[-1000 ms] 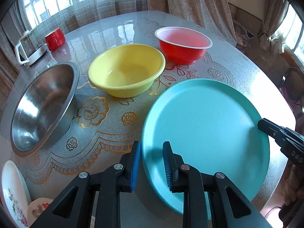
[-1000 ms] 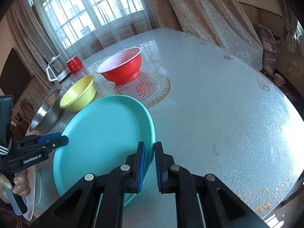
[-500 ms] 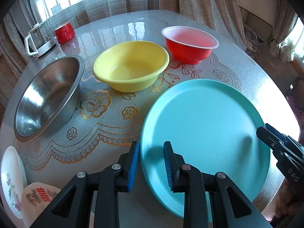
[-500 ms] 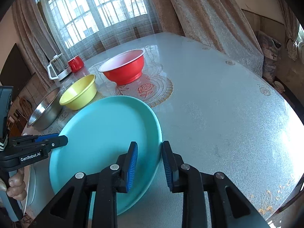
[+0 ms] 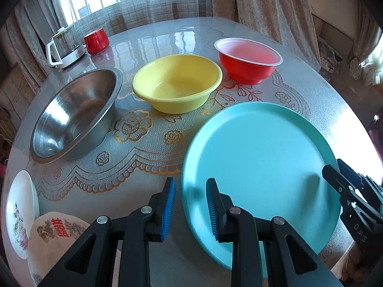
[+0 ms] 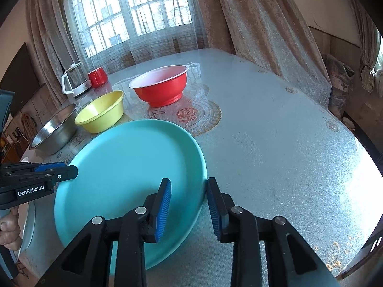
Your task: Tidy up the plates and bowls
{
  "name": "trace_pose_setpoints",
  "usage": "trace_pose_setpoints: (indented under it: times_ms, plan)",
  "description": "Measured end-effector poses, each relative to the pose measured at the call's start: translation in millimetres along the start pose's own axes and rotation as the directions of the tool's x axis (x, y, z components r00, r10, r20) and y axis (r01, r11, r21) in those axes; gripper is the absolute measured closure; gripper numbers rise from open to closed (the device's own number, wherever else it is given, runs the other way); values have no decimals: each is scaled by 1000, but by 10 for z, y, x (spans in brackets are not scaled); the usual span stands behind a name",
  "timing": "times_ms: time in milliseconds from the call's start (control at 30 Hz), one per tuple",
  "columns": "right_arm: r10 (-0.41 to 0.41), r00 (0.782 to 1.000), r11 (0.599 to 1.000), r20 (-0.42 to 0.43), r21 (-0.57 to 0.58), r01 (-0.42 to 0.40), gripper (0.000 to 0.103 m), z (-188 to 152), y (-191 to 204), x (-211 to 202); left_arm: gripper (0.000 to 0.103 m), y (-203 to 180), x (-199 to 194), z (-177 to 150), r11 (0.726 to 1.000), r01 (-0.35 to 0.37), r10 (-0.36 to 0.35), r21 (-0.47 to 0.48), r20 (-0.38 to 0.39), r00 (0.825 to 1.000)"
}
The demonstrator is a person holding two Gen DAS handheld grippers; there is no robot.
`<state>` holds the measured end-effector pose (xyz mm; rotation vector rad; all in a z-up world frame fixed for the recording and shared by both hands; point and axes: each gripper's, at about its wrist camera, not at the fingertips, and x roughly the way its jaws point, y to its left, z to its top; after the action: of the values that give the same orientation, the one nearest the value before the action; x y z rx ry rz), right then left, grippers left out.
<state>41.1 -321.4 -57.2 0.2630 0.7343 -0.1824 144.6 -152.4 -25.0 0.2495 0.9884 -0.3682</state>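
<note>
A large teal plate (image 5: pixel 258 165) lies flat on the table; it also shows in the right wrist view (image 6: pixel 129 179). My left gripper (image 5: pixel 190 205) is open, its jaws straddling the plate's near-left rim. My right gripper (image 6: pixel 188 206) is open, its jaws straddling the plate's right rim. Beyond the plate stand a yellow bowl (image 5: pixel 177 86), a red bowl (image 5: pixel 247 59) and a steel bowl (image 5: pixel 74 110). Two small patterned plates (image 5: pixel 21 210) lie at the near left.
A glass kettle (image 5: pixel 64 47) and a red cup (image 5: pixel 96 40) stand at the far left of the round table (image 6: pixel 275 138). The table edge curves close on the right. Curtains and a window lie behind.
My right gripper has opened from shut on the plate rim. My left gripper has opened a little wider. Both have drawn slightly back; the plate rests on the table.
</note>
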Motion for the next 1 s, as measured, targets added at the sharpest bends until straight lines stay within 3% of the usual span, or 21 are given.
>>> trace_pose_setpoints:
  times_ms: [233, 533, 733, 1000]
  plan:
    - [-46, 999, 998, 17, -33, 47, 64, -35, 95, 8, 74, 234, -354, -180, 997, -2, 9, -74, 88, 996]
    - [-4, 1000, 996, 0, 87, 4, 62, 26, -28, -10, 74, 459, -722, -482, 995, 12, 6, -103, 172, 985]
    - [-39, 998, 994, 41, 108, 35, 60, 117, -25, -143, 66, 686, -905, -650, 989, 26, 5, -148, 206, 979]
    - [42, 999, 997, 23, 63, -43, 56, 199, 307, -212, 64, 1255, -1062, -1001, 956, 7, 61, -292, 221, 973]
